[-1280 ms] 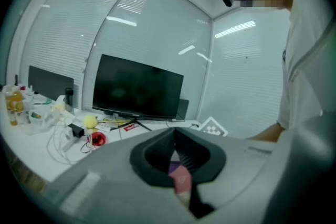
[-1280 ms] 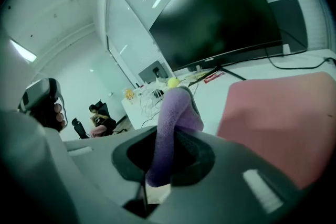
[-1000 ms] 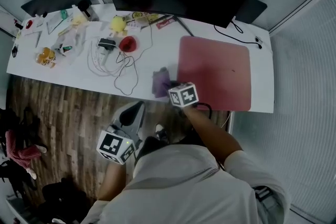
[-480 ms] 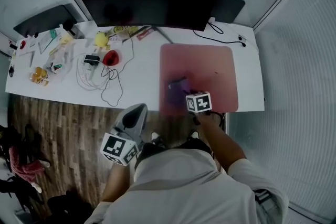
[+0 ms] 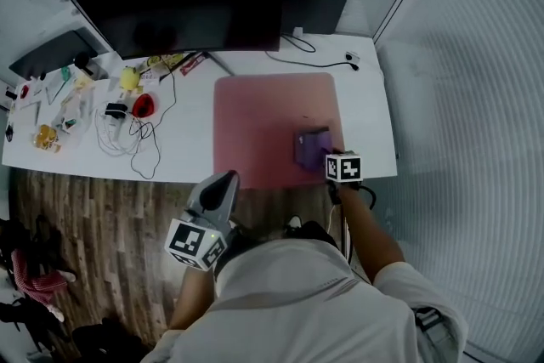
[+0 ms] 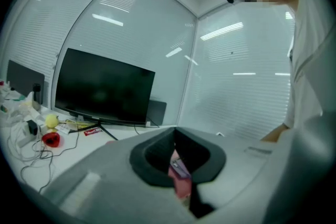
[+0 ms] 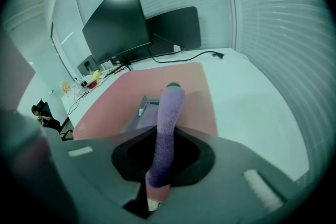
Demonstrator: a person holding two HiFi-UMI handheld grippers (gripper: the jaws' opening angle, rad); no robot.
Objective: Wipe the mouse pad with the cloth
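**Pad open, left end crowded**

The mouse pad (image 5: 259, 127) is free except at its front right corner, under the cloth (image 5: 311, 147). A monitor (image 5: 187, 4) walls the table's (image 5: 370, 115) back edge — cables (image 5: 110, 140) and small clutter (image 5: 47, 134) crowd the left end.

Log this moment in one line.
right gripper: shut on purple fuzzy cloth | cloth: on pink rectangular mouse pad | left gripper: shut, empty

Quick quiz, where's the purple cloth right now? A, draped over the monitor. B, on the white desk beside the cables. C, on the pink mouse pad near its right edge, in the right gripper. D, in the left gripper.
C: the purple cloth lies on the pink mouse pad near its right edge, with the right gripper clamped on it.
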